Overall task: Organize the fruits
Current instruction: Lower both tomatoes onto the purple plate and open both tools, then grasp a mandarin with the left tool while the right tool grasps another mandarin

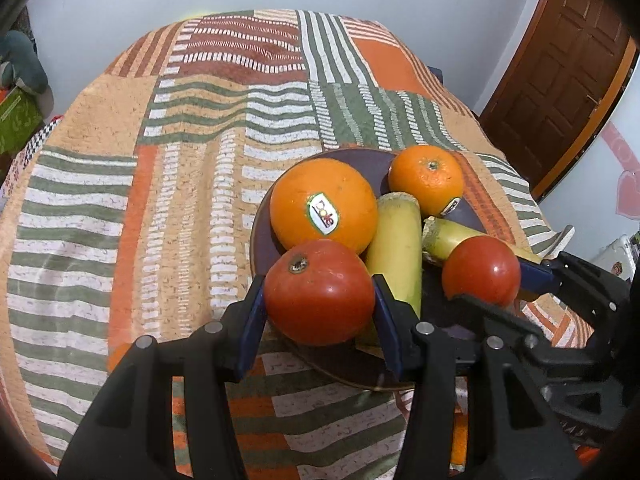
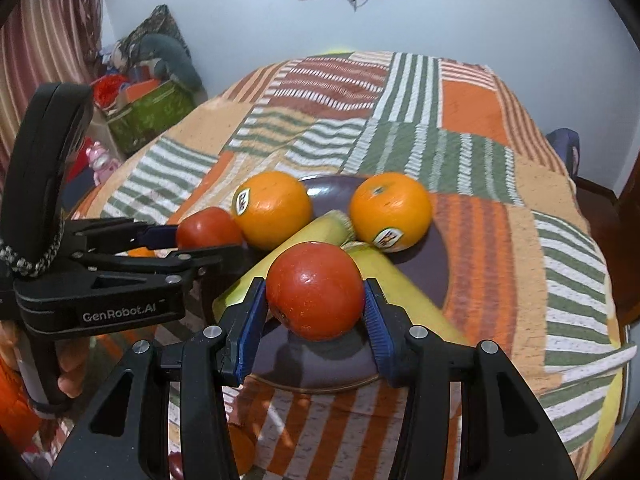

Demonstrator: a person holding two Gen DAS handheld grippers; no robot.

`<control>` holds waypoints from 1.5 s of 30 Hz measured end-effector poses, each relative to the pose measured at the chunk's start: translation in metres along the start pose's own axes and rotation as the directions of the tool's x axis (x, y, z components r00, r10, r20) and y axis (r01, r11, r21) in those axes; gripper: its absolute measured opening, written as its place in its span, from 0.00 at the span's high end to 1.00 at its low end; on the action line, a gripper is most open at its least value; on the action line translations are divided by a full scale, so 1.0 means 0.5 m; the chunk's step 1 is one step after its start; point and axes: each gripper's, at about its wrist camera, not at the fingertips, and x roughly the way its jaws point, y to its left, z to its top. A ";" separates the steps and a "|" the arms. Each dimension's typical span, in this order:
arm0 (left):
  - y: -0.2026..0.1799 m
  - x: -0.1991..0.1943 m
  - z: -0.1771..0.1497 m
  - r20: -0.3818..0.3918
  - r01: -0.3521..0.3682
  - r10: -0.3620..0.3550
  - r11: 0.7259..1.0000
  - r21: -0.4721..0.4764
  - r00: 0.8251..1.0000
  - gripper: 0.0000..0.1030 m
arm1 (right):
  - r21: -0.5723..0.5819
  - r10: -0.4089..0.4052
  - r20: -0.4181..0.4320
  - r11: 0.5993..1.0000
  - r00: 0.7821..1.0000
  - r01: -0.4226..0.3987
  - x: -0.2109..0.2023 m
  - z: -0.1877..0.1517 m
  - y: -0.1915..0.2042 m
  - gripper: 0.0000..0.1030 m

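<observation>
Left gripper [image 1: 320, 300], black frame w/ blue pads: clamped on round red tomato w/ brown stem scar [image 1: 319, 292], pads pressing both sides, held over near-left edge of dark purple round plate [image 1: 260, 236]. Right gripper [image 2: 315, 296], same build: clamped on second smooth red tomato [image 2: 314, 290], over plate's near part. On plate: large orange w/ oval sticker [image 1: 323, 204], smaller orange w/ sticker [image 1: 426, 179], two yellow-green bananas [image 1: 398, 240] lying between the oranges, running toward the near rim. Plate sits on table under patchwork cloth, orange/green/white stripes [image 1: 160, 184]. Right wrist view shows left gripper side-on at left, its tomato just beside the large orange. Brown wooden door [image 1: 560, 80] at far right.
</observation>
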 end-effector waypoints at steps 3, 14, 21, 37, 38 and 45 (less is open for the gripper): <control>0.000 0.003 -0.003 0.002 0.001 -0.001 1.000 -0.002 1.000 0.51 | -0.020 -0.018 -0.001 1.000 1.000 0.018 0.002 -0.003 0.006 0.57; 0.003 -0.011 -0.008 0.005 -0.001 0.001 1.000 -0.012 1.000 0.43 | -0.020 -0.017 -0.030 1.000 0.999 0.017 0.011 -0.002 0.007 0.56; -0.011 -0.073 -0.007 0.064 -0.021 0.020 1.000 0.014 0.998 0.42 | 0.004 -0.008 -0.019 1.000 1.000 0.008 -0.013 0.001 0.005 0.53; -0.010 -0.280 -0.105 0.180 -0.075 0.065 0.996 0.052 0.982 0.31 | -0.002 -0.046 0.061 0.999 0.997 0.046 -0.164 -0.040 0.037 0.43; -0.004 -0.286 -0.117 0.176 -0.078 0.068 0.996 0.051 0.982 0.30 | -0.001 -0.043 0.051 0.999 0.998 0.043 -0.163 -0.048 0.042 0.43; 0.057 -0.276 -0.168 0.127 -0.111 0.110 0.994 0.005 0.986 0.23 | 0.030 -0.013 -0.040 0.999 0.999 0.014 -0.116 -0.096 0.061 0.43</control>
